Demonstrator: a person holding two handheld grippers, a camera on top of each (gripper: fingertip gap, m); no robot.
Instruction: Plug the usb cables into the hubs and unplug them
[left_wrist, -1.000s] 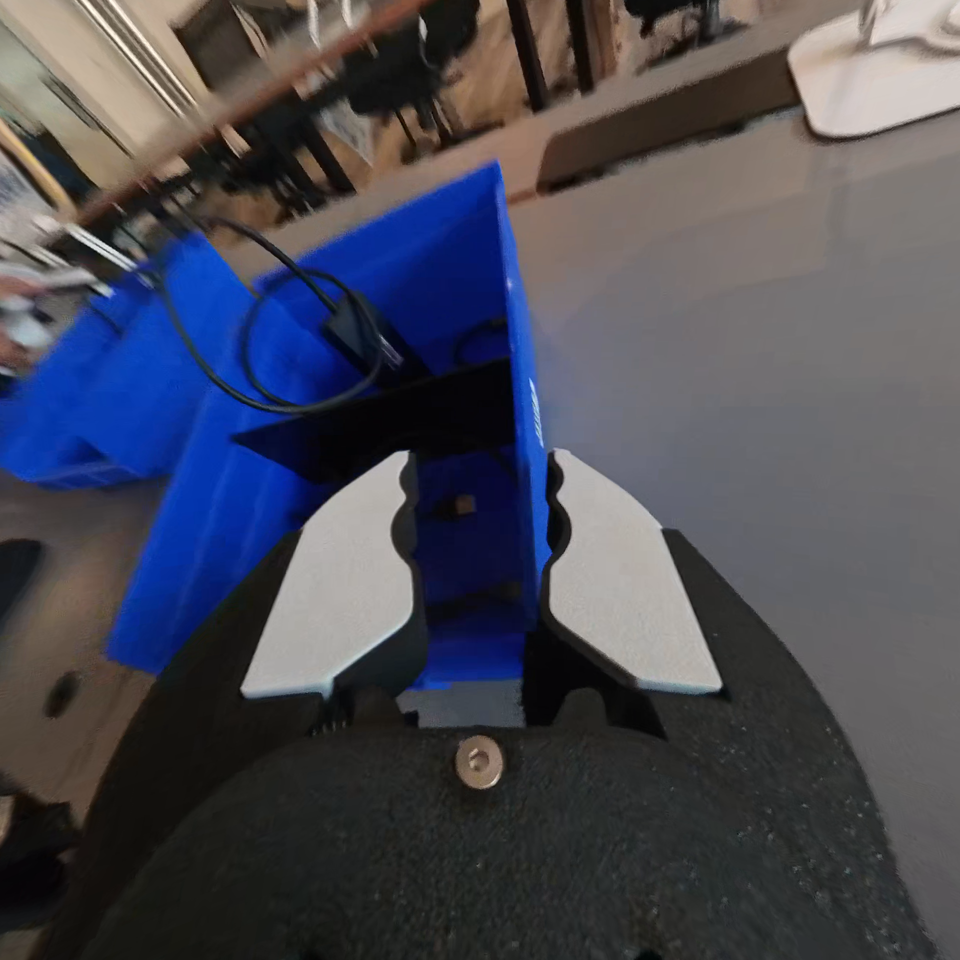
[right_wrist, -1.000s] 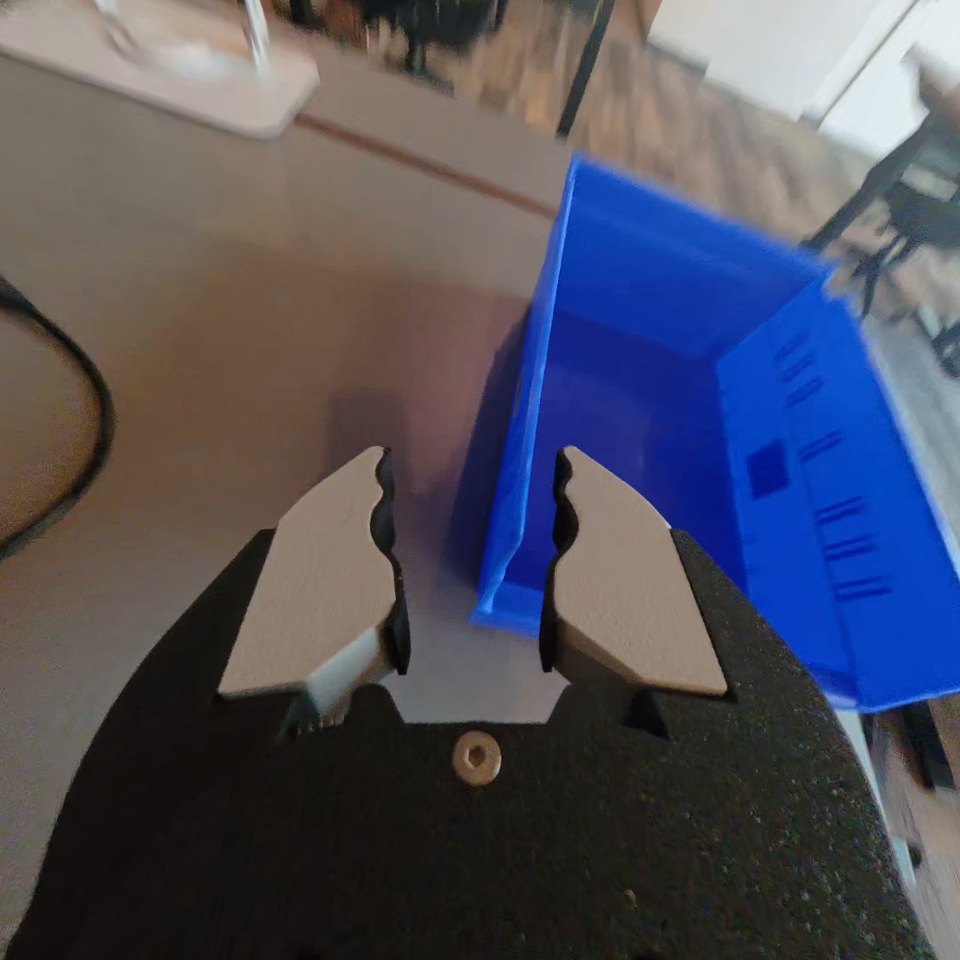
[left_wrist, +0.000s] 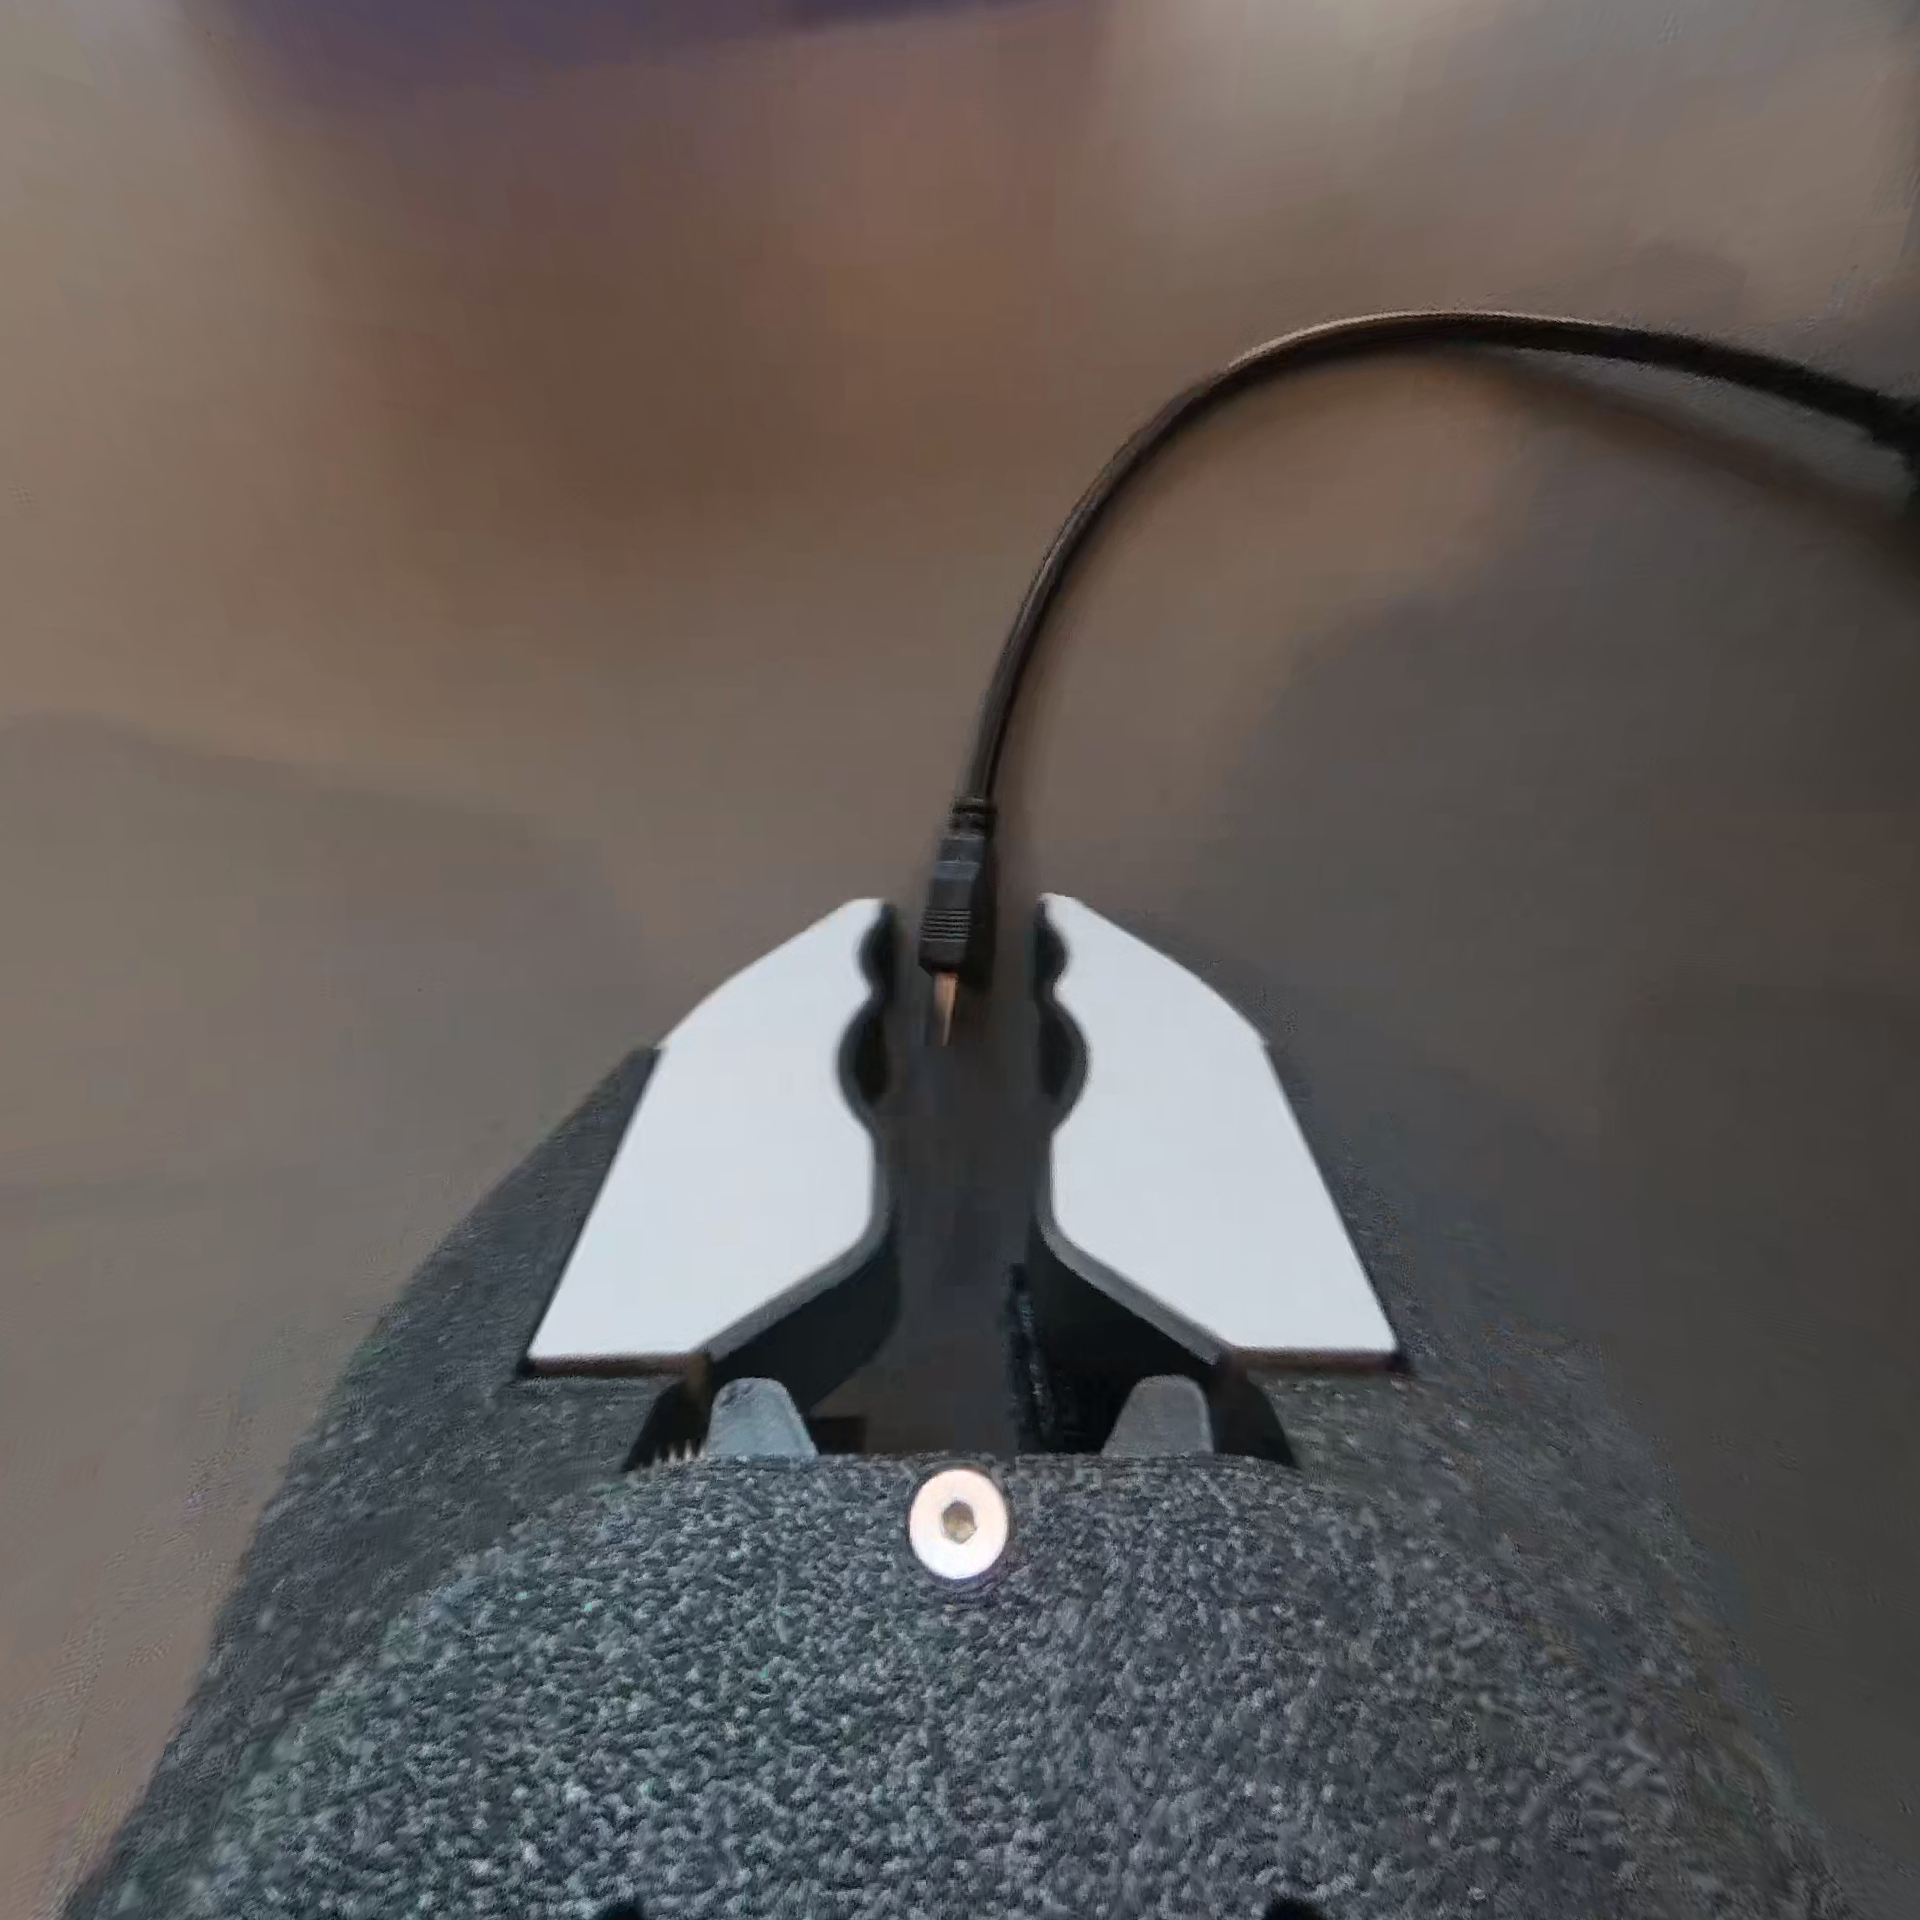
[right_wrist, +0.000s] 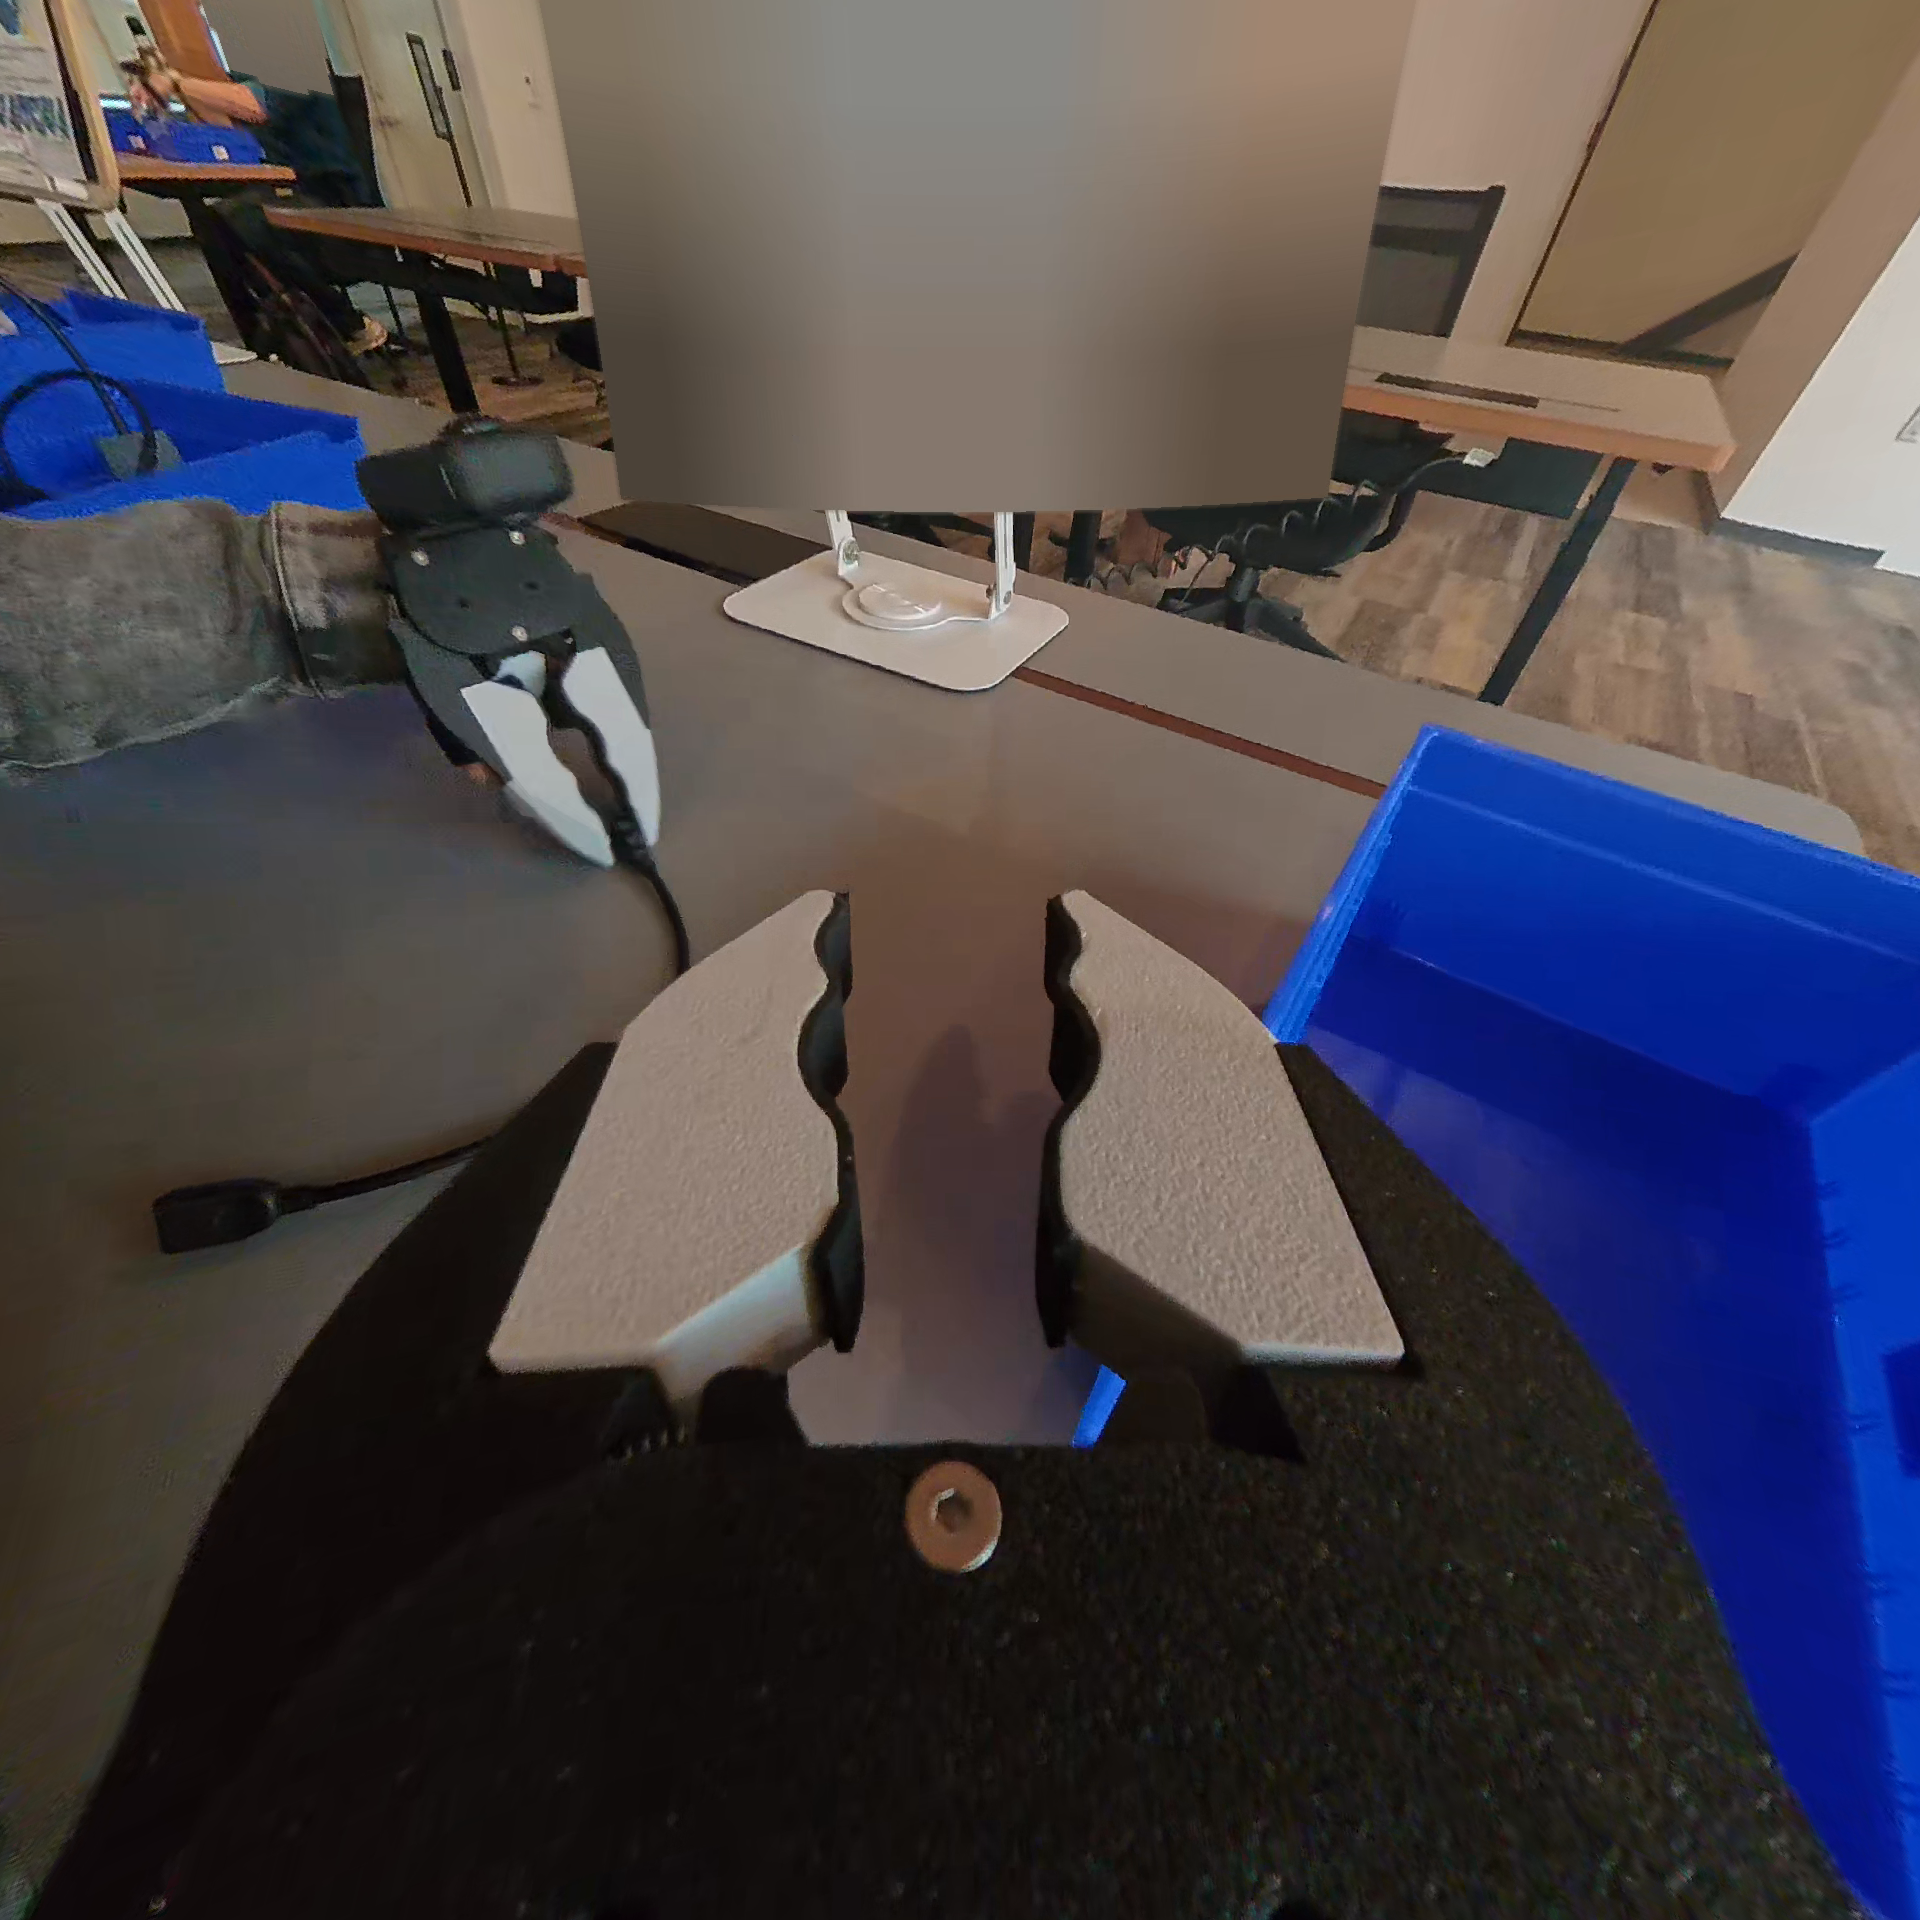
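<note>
Black cable (left_wrist: 1049, 582) between left tongs (left_wrist: 961, 925)

In the left wrist view, the black USB cable (left_wrist: 1049, 582) is running off the right edge of the frame, and whether the left tool (left_wrist: 961, 925) is touching its plug is staying unclear. The desk (left_wrist: 468, 623) behind is blurring into smooth grey-brown. In the right wrist view, the blue bin (right_wrist: 1621, 1091) is being cut by the right edge, and the right tool's (right_wrist: 948, 914) black body is covering part of the cable on the desk.
</note>
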